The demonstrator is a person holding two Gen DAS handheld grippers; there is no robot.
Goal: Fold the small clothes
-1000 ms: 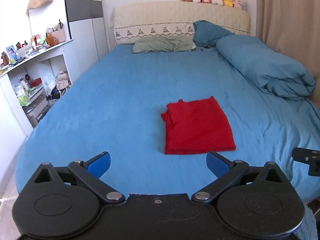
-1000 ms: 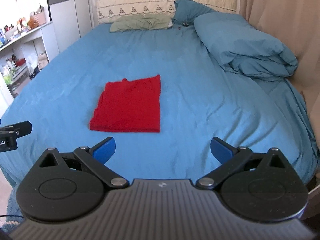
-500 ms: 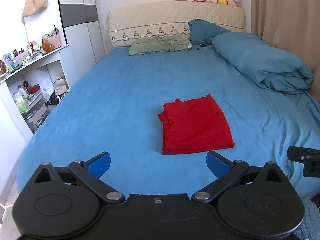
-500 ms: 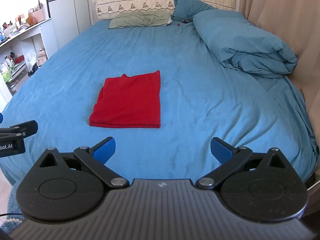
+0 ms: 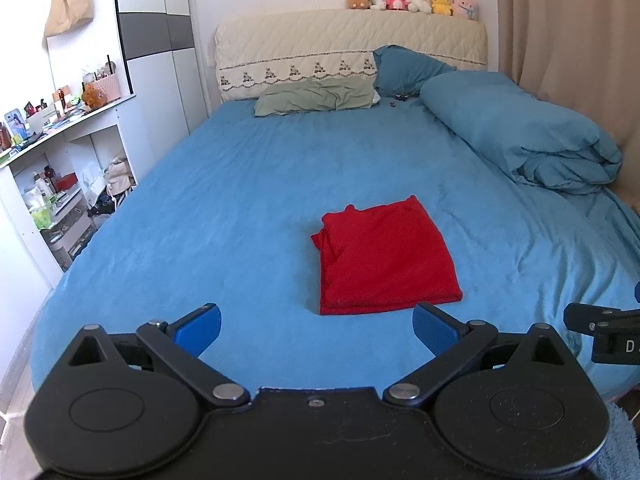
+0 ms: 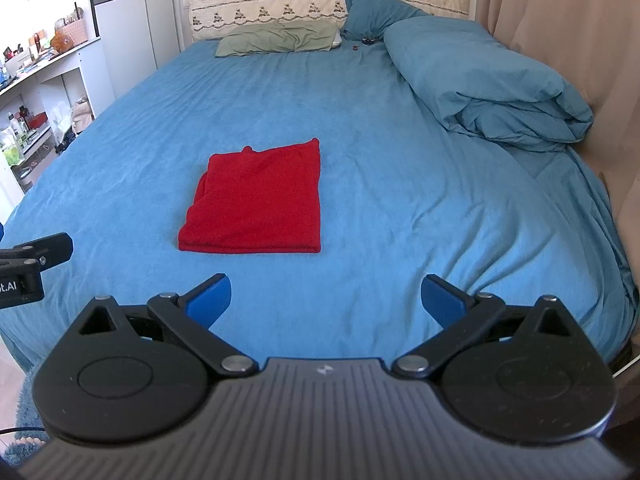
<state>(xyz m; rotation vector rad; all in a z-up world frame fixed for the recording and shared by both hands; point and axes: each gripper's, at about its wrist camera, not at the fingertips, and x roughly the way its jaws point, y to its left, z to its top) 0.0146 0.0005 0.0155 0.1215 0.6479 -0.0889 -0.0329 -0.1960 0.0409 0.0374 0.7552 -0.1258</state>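
The folded red garment [image 5: 386, 258] lies flat on the blue bed sheet [image 5: 240, 208], well short of the green pillow [image 5: 316, 98]. Both the left gripper [image 5: 316, 328] and right gripper [image 6: 326, 298] hang spread wide and empty, just short of the garment's near edge.

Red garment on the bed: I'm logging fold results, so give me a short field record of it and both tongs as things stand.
garment: red cloth, folded into a flat rectangle
folded edge: side nearest the cameras, layers visible
left edge: layers slightly uneven
support: blue sheet, garment lying flat on it
left tongs: open, empty, short of the garment
right tongs: open, empty, short of the garment
contact: neither tongs touches the cloth
nearby: rolled duvet to the right, apart from the garment; green pillow at the headboard
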